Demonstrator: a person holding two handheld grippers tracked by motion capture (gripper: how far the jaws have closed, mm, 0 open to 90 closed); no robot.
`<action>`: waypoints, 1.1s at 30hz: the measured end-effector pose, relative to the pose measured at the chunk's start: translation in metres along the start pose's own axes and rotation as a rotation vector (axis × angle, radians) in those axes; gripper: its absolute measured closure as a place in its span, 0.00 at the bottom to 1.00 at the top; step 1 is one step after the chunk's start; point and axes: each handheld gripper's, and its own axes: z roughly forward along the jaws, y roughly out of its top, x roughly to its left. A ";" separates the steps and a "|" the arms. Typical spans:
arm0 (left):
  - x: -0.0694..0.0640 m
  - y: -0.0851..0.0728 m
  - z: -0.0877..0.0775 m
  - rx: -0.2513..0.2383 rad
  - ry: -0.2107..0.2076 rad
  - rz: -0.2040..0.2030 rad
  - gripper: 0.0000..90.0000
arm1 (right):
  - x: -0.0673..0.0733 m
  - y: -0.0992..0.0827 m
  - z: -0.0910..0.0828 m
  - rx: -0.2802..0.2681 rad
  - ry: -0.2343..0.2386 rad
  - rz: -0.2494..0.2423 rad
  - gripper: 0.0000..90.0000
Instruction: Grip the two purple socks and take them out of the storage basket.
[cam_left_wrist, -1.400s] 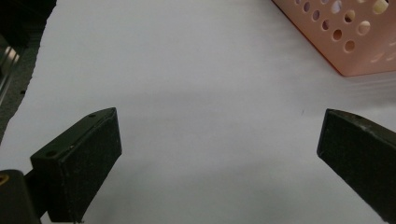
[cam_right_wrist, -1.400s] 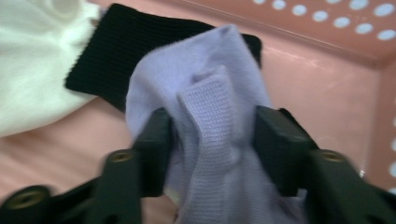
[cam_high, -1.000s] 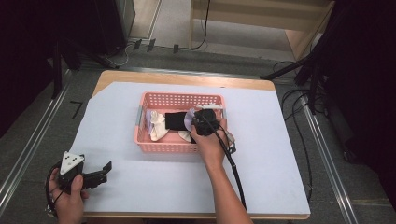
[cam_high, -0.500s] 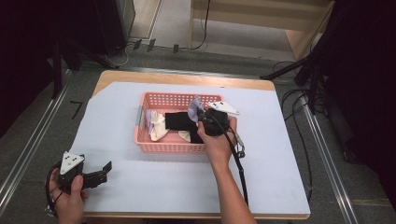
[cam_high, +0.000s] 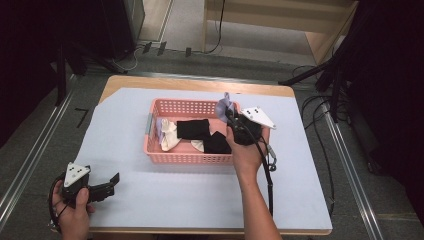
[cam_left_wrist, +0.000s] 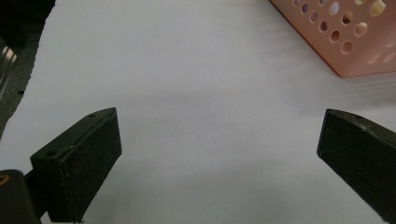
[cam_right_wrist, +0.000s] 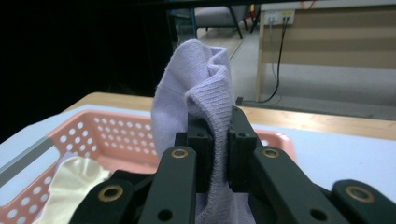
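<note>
Pinching one lavender sock (cam_right_wrist: 196, 98) between closed fingers, right gripper (cam_high: 231, 114) above pink basket's (cam_high: 190, 156) far right corner, mid-counter. Left gripper (cam_high: 111, 183) idle near counter's near left corner, fingers wide apart, empty. Judged early: roughly two black, two cream, another lavender piece left inside.

Socks (cam_high: 194, 129) lie in basket (cam_high: 190, 156); basket sits mid-table (cam_high: 165, 200).

A wooden table (cam_high: 190, 84) carries a pale sheet (cam_high: 200, 190) covering nearly its whole top, bare wood showing along the 12 o'clock edge. A pink perforated basket (cam_high: 190, 156) stands on the sheet, slightly toward 12 o'clock from the middle.
</note>
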 end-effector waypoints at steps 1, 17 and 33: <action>0.000 0.000 0.000 0.000 0.000 0.000 0.01 | -0.004 0.001 -0.002 -0.010 -0.006 -0.005 0.92; 0.000 0.000 0.000 -0.001 0.000 0.003 0.01 | -0.068 -0.013 -0.033 -0.014 -0.137 0.041 0.92; 0.000 0.000 -0.001 -0.005 0.001 0.006 0.01 | -0.116 -0.059 -0.048 0.093 -0.242 0.086 0.92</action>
